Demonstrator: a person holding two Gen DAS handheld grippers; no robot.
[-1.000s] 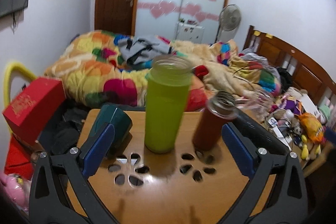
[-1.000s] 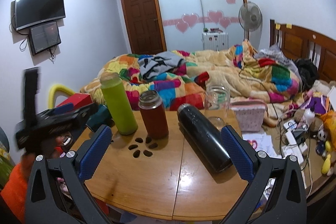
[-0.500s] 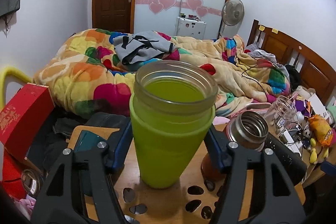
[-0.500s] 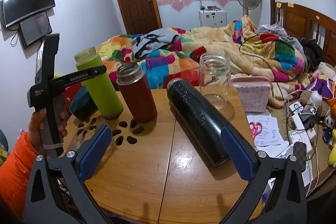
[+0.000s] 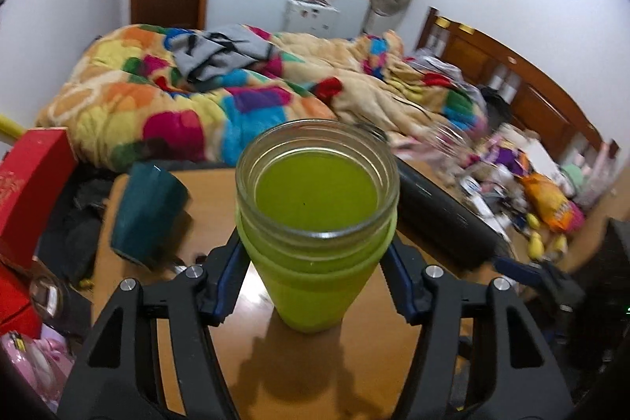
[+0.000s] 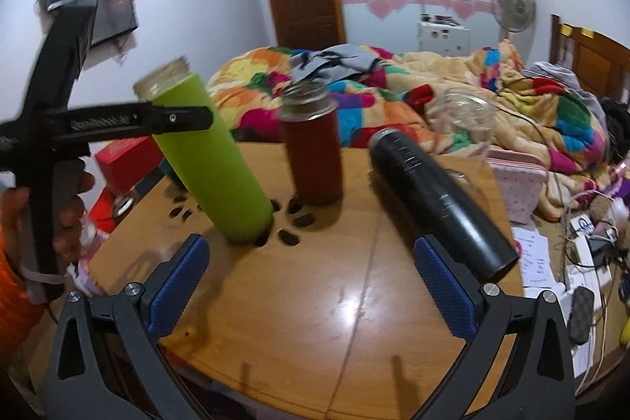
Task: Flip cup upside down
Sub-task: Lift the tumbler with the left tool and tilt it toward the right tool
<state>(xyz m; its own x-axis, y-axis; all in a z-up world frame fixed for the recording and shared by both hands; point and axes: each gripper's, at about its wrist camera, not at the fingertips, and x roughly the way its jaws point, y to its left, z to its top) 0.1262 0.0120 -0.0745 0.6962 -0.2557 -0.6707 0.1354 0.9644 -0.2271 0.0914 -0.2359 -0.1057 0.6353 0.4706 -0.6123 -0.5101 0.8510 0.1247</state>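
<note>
A tall lime-green cup [image 5: 315,262] with a clear threaded glass rim fills the centre of the left wrist view. My left gripper [image 5: 315,274] is shut on its upper body, a blue pad on each side. In the right wrist view the green cup [image 6: 212,160] leans left, its base just above or touching the wooden table [image 6: 315,302], with the left gripper [image 6: 165,119] clamped on it. My right gripper [image 6: 311,286] is open and empty over the table's front part.
A dark red flask [image 6: 313,152] stands behind the cup. A black flask [image 6: 437,199] lies on its side at the right, and a clear glass jar [image 6: 468,117] stands behind it. A teal mug [image 5: 147,211] lies at the table's left. A bed lies beyond.
My left gripper closed around the green cup and has lifted and tilted it to the left. My right gripper moved closer over the table and stayed open.
</note>
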